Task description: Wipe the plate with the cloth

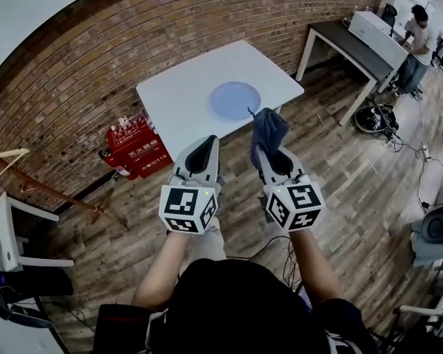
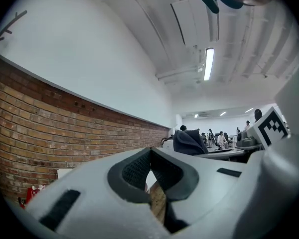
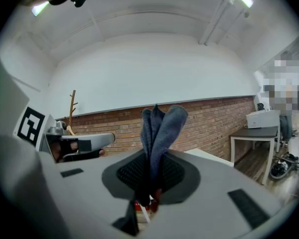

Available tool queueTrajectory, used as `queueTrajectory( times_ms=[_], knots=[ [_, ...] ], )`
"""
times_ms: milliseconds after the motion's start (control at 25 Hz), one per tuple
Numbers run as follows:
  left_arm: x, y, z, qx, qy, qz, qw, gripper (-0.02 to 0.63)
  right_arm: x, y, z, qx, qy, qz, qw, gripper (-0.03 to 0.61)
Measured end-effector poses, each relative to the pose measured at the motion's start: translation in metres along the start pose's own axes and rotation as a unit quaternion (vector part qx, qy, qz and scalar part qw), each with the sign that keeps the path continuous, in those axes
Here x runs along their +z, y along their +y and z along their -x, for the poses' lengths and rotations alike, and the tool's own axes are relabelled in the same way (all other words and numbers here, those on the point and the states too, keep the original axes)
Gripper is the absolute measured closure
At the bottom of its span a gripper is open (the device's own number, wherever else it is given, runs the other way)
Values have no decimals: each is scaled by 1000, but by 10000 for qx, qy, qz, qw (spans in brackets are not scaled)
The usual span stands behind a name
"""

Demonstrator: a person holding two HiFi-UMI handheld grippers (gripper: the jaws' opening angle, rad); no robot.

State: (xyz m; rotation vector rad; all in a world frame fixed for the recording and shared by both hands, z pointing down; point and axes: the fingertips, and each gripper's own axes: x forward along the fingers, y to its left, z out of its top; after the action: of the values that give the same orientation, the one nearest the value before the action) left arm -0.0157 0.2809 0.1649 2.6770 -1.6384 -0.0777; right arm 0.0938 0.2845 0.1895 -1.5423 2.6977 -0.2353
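table [image 1: 177, 102]: white, ahead.
plate [image 1: 235, 99]: blue, flat on table, untouched; probably rigid, may slide when wiped.
left gripper [image 1: 209, 141]: jaws together, empty.
right gripper [image 1: 270, 155]: clamped on cloth [image 1: 268, 130], in air, apart from plate.
cloth: soft, light; bunched hold looks enough.
only head view shows plate; right gripper view shows folds deep between jaws.
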Motion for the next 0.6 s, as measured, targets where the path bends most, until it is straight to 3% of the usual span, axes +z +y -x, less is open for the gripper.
queueTrajectory(
  times_ms=[400,600],
  knots=[
    [-7,34,-48,-248,216,-350,9988,597,-5,-16,-66,-47,133,-40,9999,523],
    [-12,66,-80,-365,320,-235,9985,597,-3,-21,-112,-79,210,-58,9997,523]
  ],
)
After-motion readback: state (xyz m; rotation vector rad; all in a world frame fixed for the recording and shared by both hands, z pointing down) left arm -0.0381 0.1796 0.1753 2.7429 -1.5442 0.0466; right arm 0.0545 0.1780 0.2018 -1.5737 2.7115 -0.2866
